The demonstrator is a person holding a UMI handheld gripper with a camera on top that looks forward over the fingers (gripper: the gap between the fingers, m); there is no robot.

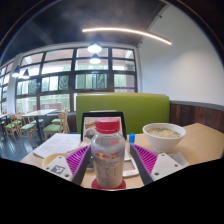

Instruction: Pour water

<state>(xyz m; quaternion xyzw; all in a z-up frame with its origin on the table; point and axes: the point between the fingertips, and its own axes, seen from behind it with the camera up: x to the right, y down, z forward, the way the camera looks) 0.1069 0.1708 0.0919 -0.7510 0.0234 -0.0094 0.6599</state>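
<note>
Gripper [108,163] closed on red-capped bottle [108,152], bottle base cut off, bowl [163,136] contents unclear beyond.

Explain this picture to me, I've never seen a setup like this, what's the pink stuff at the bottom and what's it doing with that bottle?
A person holds a two-finger gripper, and the one picture comes from a wide-angle camera riding on it, looking forward along the fingers. The pink strips are pads on the fingers' inner faces. A clear bottle with a red cap stands upright between them; whether they actually press on it cannot be told. It sits on a light wooden table. Beyond the fingers lie a white bowl, a tablet with a blue case and some papers. Behind are a green bench back and big windows.
</note>
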